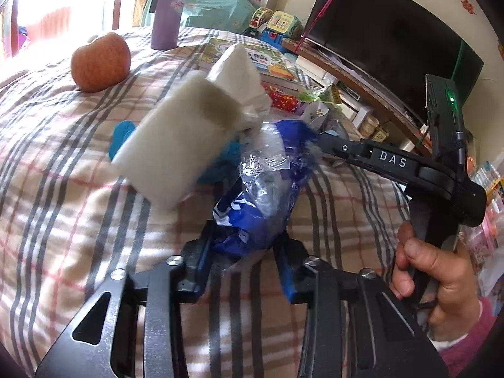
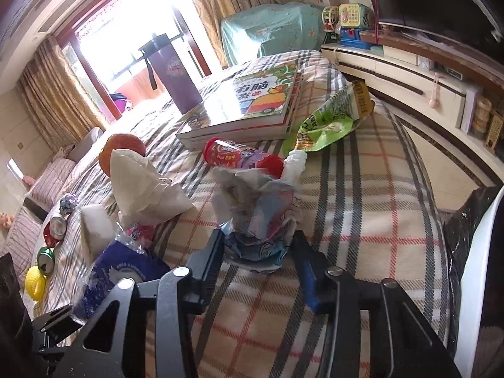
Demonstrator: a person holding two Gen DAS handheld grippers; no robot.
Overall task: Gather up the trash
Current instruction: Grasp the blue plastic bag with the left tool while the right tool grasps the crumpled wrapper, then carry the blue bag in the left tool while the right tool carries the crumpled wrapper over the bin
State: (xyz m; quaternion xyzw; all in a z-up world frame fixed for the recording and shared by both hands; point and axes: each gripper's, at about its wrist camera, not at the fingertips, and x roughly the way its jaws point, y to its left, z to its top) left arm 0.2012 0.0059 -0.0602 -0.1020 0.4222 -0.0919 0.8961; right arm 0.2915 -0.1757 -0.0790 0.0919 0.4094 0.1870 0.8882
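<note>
In the left wrist view my left gripper [image 1: 245,263] is shut on a crumpled blue and clear plastic wrapper [image 1: 261,201], which stands up between its blue pads over the plaid blanket [image 1: 63,189]. The same blue wrapper [image 2: 119,267] shows low on the left of the right wrist view. My right gripper [image 2: 256,261] is shut on a crumpled wrapper [image 2: 258,211] printed in light blue, pink and white. Other trash lies around: a white foam block [image 1: 176,148], white tissue [image 1: 239,69], a red snack tube [image 2: 242,157], a green snack bag [image 2: 330,119] and crushed cans [image 2: 56,226].
An apple [image 1: 100,61], a purple bottle [image 1: 168,9] and stacked picture books [image 2: 252,100] sit farther back on the blanket. A white bin with a black bag liner [image 2: 466,220] stands at the right edge. A hand [image 1: 441,271] grips the other tool's handle. A TV [image 1: 393,37] is behind.
</note>
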